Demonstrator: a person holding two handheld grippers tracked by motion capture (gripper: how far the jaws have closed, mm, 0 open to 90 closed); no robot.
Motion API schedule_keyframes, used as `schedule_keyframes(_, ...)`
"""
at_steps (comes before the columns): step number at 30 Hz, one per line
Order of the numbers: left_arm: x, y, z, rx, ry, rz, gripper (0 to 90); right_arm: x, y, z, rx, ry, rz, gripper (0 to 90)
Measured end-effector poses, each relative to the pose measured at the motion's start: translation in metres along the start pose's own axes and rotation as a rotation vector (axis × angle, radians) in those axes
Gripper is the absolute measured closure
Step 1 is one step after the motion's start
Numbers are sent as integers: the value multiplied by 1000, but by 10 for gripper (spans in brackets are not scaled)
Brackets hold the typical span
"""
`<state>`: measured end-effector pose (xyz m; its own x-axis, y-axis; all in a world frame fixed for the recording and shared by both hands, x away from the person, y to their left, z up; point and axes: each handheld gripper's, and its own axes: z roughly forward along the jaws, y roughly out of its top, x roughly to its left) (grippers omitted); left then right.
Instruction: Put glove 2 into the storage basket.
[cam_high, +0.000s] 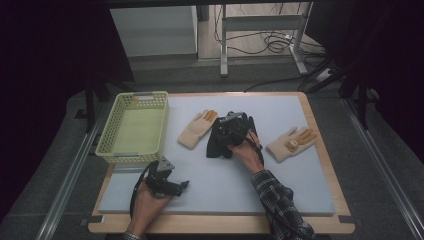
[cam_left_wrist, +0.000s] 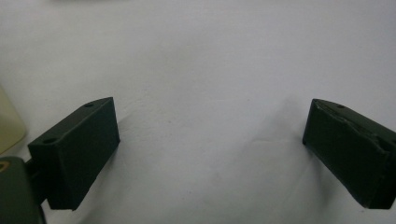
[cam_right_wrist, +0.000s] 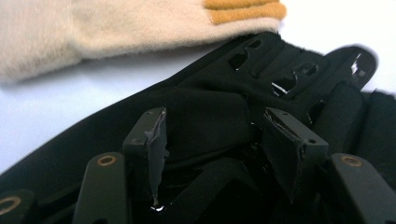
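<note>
Pale yellow-green plastic at the far left: a rectangular lattice basket (cam_high: 132, 127), set along the left border of the grey-blue foam mat (cam_high: 300, 190), upright, with only its own bare floor on show between the walls. Just in front of the basket's near corner, the left gripper (cam_high: 182, 185) lying low on the mat in the left hand (cam_high: 147, 202), close to the front edge; seen in the left gripper view (cam_left_wrist: 210, 149) with jaws spread wide, released, plain mat between them. Open mat from there rightward along the whole front strip. Farther back, right of the basket and apart from it, a cream knitted glove with orange fingertips (cam_high: 197, 129), flat, fingers toward the far edge. Touching or nearly touching its right side, the black fabric glove (cam_high: 216, 147) near the middle of the mat, mostly covered by the right gripper (cam_high: 232, 127) and the right hand (cam_high: 247, 150). In the right gripper view (cam_right_wrist: 212, 140), jaws clenched on a raised fold of that black glove (cam_right_wrist: 205, 107), cloth bunched against both pads, cream glove (cam_right_wrist: 93, 28) just behind. Farther right, a second cream glove with orange fingertips (cam_high: 291, 143), well clear of the hand, lying near the right border of the mat. Beyond it, a narrow rim of light wooden board (cam_high: 330, 165) framing the mat.
</note>
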<state>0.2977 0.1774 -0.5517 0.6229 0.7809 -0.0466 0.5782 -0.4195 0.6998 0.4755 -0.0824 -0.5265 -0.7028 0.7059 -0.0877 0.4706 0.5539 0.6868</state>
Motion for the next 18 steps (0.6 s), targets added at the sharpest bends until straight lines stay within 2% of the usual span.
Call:
schedule_keyframes(1,0,0,0,0,0,0,37,-2,0,1,4,16,27,434)
schedule_keyframes(2,0,0,0,0,0,0,37,-2,0,1,4,16,27,434)
schedule_keyframes(3,0,0,0,0,0,0,37,-1,1,1,12,22,30,506)
schedule_keyframes(4,0,0,0,0,0,0,37,-1,1,1,12,22,30,506)
schedule_keyframes(6,0,0,0,0,0,0,37,-1,1,-2,22,25,38,678)
schedule_keyframes(8,0,0,0,-2,-1,-2,37,-1,0,-3,21,23,53,757)
schedule_keyframes(10,0,0,0,-1,-1,-2,37,-1,-1,-4,16,34,66,787)
schedule_keyframes(14,0,0,0,-1,-1,-2,37,0,-1,-9,-1,31,59,795)
schedule_keyframes(17,0,0,0,2,-1,-1,37,0,1,-26,-34,46,66,796)
schedule_keyframes(18,0,0,0,2,-1,-1,37,0,1,-26,-34,46,66,796)
